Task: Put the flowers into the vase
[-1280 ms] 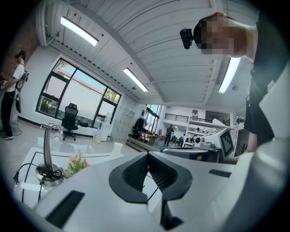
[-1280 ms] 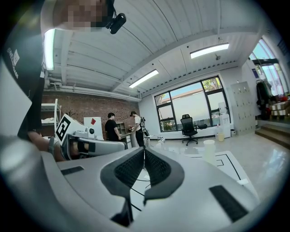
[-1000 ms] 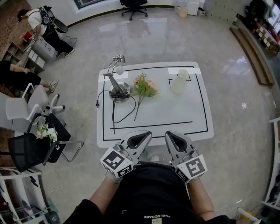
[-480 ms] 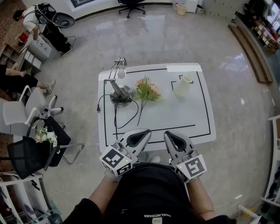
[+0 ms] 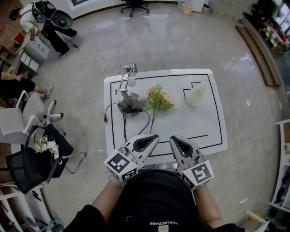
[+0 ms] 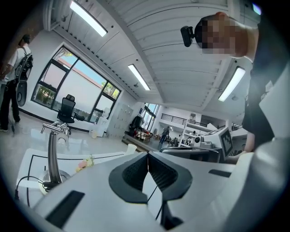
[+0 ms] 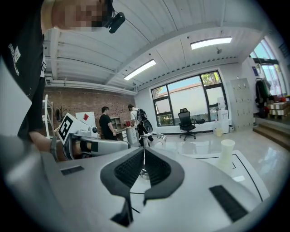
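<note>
A bunch of pink and green artificial flowers (image 5: 159, 100) lies flat in the middle of the white table (image 5: 206, 136), stems toward me. The pale vase (image 5: 197, 95) stands upright at the table's far right, inside a black outline. My left gripper (image 5: 147, 142) and right gripper (image 5: 181, 145) hang side by side over the table's near edge, both shut and empty, well short of the flowers. In the left gripper view the shut jaws (image 6: 148, 158) point across the table at the flowers (image 6: 84, 164) and vase (image 6: 131, 148). The right gripper view shows shut jaws (image 7: 144, 154) and the vase (image 7: 225, 154) to their right.
A metal desk lamp (image 5: 128, 86) stands on the table's left, its black cable (image 5: 122, 120) trailing toward me. Chairs stand left of the table, one holding another flower bunch (image 5: 45, 145). A person (image 5: 43, 22) stands far left. An office chair (image 5: 133, 5) is beyond.
The table has drawn nearer and shifted right in the head view as I move toward it. Both grippers stay shut and keep their place in front of my body.
</note>
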The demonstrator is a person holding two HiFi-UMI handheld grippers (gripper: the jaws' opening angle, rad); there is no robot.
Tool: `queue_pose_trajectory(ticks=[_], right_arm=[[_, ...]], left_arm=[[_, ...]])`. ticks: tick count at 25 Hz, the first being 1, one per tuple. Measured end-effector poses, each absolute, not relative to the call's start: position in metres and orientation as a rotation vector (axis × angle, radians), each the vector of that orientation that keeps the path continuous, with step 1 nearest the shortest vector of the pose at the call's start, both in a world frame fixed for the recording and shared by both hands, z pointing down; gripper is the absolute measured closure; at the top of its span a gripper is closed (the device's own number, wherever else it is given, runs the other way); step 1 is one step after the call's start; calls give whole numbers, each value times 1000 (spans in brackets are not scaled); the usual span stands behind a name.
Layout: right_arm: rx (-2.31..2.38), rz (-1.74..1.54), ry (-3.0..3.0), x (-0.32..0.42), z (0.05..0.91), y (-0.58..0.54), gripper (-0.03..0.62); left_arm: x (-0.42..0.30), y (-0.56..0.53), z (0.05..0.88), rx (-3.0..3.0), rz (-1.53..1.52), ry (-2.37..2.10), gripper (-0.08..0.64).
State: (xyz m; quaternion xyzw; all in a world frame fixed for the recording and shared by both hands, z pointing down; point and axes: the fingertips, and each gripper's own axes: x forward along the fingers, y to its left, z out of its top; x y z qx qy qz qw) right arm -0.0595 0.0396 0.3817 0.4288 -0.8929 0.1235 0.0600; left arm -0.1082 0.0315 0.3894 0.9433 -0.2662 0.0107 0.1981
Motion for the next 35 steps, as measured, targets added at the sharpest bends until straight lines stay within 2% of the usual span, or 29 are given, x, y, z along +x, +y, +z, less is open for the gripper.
queue_pose_trajectory(ticks=[17,35], right_arm=[[1290,385,-2609,-110,395,10,579],[1254,416,-2548,-78,421,3,579]], left_arm=[[-165,1,413,2589,3,-692,554],[-148,-30,440,2532,82,-773,546]])
